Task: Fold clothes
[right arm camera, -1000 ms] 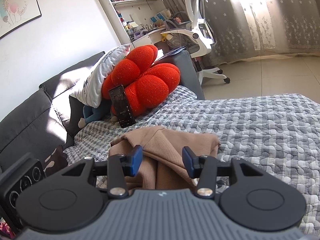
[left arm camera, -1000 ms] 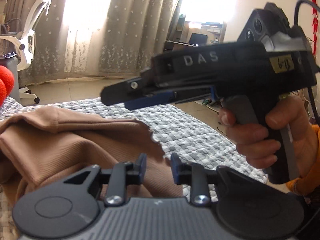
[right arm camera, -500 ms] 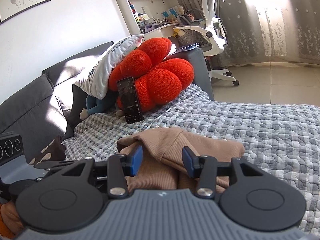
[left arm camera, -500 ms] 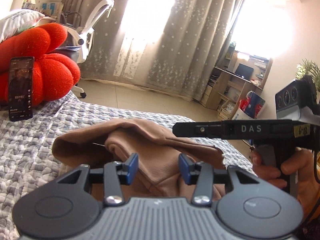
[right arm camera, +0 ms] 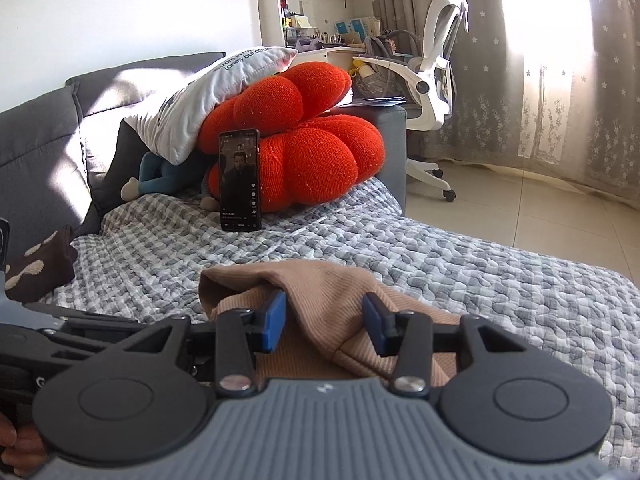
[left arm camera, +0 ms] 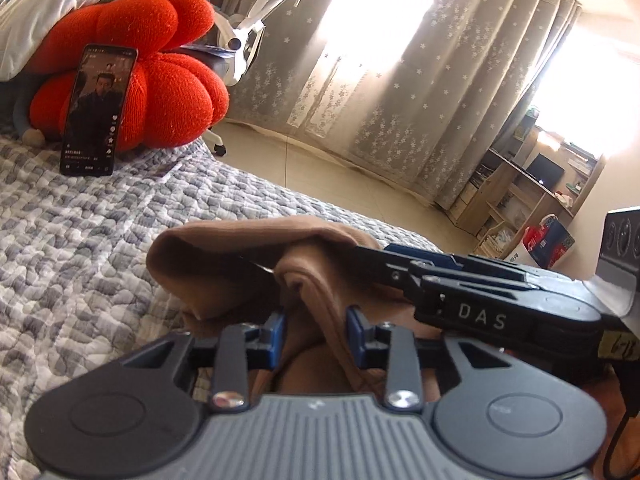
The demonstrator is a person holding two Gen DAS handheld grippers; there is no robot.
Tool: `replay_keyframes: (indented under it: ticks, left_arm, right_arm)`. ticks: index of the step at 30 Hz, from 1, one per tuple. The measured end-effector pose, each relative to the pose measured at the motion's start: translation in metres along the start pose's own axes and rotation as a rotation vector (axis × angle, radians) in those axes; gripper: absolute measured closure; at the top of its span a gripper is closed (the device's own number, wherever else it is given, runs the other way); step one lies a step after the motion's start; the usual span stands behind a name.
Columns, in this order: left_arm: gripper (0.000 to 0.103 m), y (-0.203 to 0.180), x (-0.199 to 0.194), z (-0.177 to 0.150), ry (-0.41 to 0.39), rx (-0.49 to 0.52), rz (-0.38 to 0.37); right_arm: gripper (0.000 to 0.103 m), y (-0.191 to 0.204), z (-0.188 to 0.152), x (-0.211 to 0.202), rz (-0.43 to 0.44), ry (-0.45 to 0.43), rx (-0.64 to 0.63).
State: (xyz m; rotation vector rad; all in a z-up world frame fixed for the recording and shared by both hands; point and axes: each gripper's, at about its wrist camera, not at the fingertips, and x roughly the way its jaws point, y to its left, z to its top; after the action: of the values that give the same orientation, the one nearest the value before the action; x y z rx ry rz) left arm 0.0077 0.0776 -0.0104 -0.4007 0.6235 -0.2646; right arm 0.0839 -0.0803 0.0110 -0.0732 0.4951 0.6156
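Lying bunched on the grey-and-white quilted bed cover (right arm camera: 500, 276), the tan ribbed garment (right arm camera: 332, 292) sits at the near edge of both views, at about 6 o'clock from the phone.

At 9 o'clock in the right wrist view is the dark grey sofa back (right arm camera: 36, 128), with a white lettered pillow (right arm camera: 208, 92) leaning over an orange-red knitted cushion (right arm camera: 304, 148). A phone (right arm camera: 239, 179) with a lit screen stands upright against that cushion, its bottom edge on the cover. At 1 o'clock stands a white office chair (right arm camera: 436, 72) before star-patterned curtains (right arm camera: 560, 60).

The left claw (left arm camera: 316, 340) has its blue-padded fingers (left arm camera: 276, 340) apart, with a raised ridge of the garment running up between them; whether the pads touch the cloth I cannot tell. In that view the right tool comes in from 3 o'clock, marked DAS, its long fingers reaching under a lifted fold of the garment, tips hidden by the cloth.

The right claw (right arm camera: 325, 326) is likewise spread, its blue pads (right arm camera: 274, 326) set on either side of a hump of the tan fabric, not pressed together on it. At 8 o'clock the black body of the left tool shows, with a hand (right arm camera: 18, 448) at the lower corner.
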Motion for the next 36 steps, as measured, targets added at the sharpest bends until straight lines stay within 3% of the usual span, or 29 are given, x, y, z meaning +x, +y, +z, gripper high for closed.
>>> replay_keyframes:
  ticks: [2, 3, 4, 8, 22, 36]
  left_arm:
    - [0.094, 0.002, 0.005, -0.001, 0.022, -0.03, -0.021]
    - [0.095, 0.001, 0.006, -0.002, 0.023, -0.036, -0.021]
    - [0.096, 0.0, 0.007, -0.002, 0.018, -0.039, -0.017]
    - [0.097, -0.006, 0.001, -0.003, -0.023, -0.034, 0.001]
    - [0.098, -0.007, -0.027, 0.006, -0.161, -0.077, 0.038]
    - [0.097, -0.024, -0.022, 0.016, -0.205, -0.055, 0.0]
  right_arm:
    - [0.074, 0.002, -0.002, 0.004, -0.031, -0.005, -0.022]
    - [0.088, 0.001, -0.002, 0.004, -0.038, -0.011, -0.016]
    - [0.095, 0.0, -0.002, 0.004, -0.046, -0.016, -0.01]
    - [0.097, -0.006, -0.002, 0.0, -0.079, -0.043, 0.018]
    - [0.101, -0.065, -0.002, -0.075, -0.337, -0.19, 0.186]
    - [0.101, -0.09, -0.017, -0.114, -0.456, -0.165, 0.261]
